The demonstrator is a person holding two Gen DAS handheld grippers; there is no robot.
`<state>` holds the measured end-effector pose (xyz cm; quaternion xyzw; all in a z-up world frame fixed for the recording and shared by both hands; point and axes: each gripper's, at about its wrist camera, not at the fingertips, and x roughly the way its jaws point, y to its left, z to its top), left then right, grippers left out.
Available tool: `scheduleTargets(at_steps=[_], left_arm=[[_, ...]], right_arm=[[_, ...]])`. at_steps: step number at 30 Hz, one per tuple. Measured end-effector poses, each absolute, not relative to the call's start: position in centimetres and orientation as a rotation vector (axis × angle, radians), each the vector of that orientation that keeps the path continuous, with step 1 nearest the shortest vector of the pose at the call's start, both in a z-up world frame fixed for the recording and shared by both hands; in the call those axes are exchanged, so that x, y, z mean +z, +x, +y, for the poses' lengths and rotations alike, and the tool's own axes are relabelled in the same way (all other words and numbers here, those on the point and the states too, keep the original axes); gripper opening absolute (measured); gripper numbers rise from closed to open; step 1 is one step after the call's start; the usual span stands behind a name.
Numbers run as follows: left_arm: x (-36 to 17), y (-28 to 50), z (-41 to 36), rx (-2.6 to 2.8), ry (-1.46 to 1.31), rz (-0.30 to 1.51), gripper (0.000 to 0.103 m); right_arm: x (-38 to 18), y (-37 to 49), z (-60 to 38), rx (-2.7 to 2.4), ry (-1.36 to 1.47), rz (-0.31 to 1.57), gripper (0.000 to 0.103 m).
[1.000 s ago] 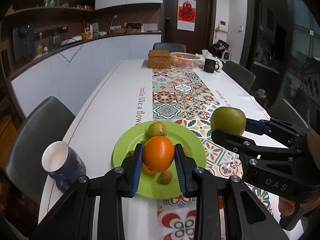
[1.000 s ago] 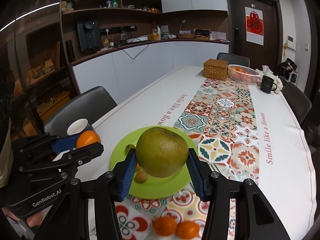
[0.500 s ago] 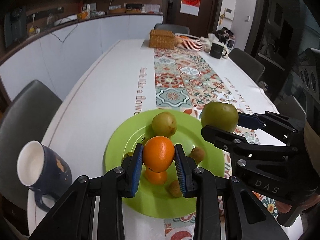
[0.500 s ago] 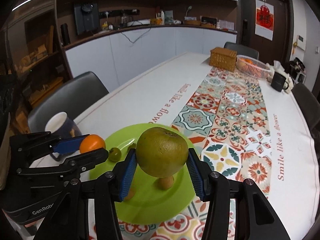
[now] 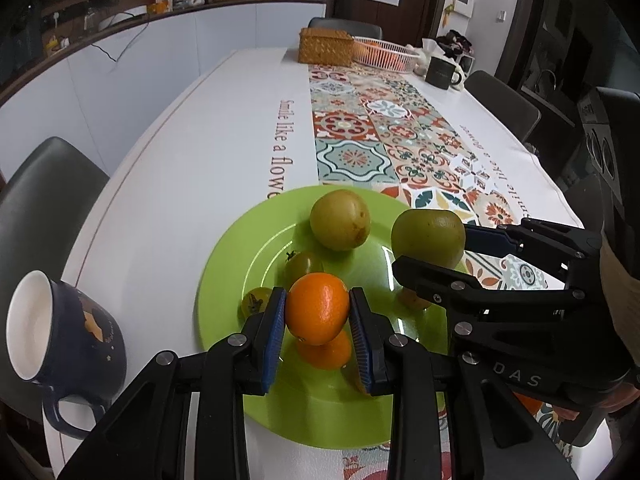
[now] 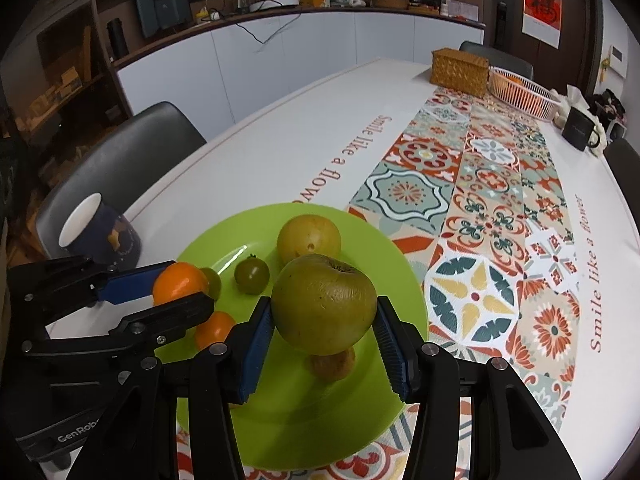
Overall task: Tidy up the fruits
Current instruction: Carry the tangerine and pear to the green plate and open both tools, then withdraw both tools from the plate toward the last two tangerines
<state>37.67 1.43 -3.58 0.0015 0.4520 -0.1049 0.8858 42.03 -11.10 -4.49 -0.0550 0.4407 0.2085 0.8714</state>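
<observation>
My left gripper (image 5: 317,316) is shut on an orange (image 5: 318,307), held just above the near part of the lime green plate (image 5: 228,268). The same orange (image 6: 179,283) shows at the left of the right wrist view. My right gripper (image 6: 323,322) is shut on a large green pear-like fruit (image 6: 324,303), also above the plate (image 6: 208,244); it appears in the left wrist view as the green fruit (image 5: 428,237) on the right. On the plate lie a yellow-green fruit (image 5: 340,219), two small green tomatoes (image 6: 251,275), another orange (image 6: 214,329) and a small brownish fruit (image 6: 332,365).
A dark blue mug (image 5: 60,348) stands left of the plate near the table edge. A patterned runner (image 6: 492,200) runs down the table. At the far end are a wicker box (image 5: 326,46), a white wire basket (image 5: 384,54) and a black mug (image 5: 442,73). Grey chairs surround the table.
Both grippers have come down and forward over the plate with their fruit still held. The plate and its fruit now look larger and closer in both views.
</observation>
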Motion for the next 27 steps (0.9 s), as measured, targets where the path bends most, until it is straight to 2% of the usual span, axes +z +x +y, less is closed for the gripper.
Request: scheduleTargets(at_steps=[4,7,9,13,16,18,27], left_arm=[[-3.9,37.9,1.4,-0.210,0.008,0.955,0.033],[-3.6,37.7,1.6,-0.203,0.007,0.943,0.038],[-3.2,37.4,1.6,-0.197,0.013,0.936,0.045],[-2.3,36.4,1.6,-0.176,0.028,0.911,0.047],[-1.1,35.1,1.4,-0.160,0.045,0.872,0.050],[-0.3,34.1,1.1,-0.140,0.068,0.840,0.056],[3.7,28.6,-0.1,-0.136,0.102,0.699,0.066]], right_arm=[[-4.8,42.2,-11.1,0.438,-0.112,0.945,0.051],[-4.7,41.9,-11.2,0.440,-0.110,0.934,0.052],[-4.3,41.6,-11.3,0.429,-0.121,0.919,0.054],[-3.3,40.8,-12.1,0.428,-0.107,0.895,0.057],[-2.1,39.5,-12.7,0.414,-0.106,0.858,0.061],[-1.2,38.4,-13.2,0.409,-0.109,0.826,0.063],[2.5,32.6,-15.1,0.381,-0.128,0.692,0.071]])
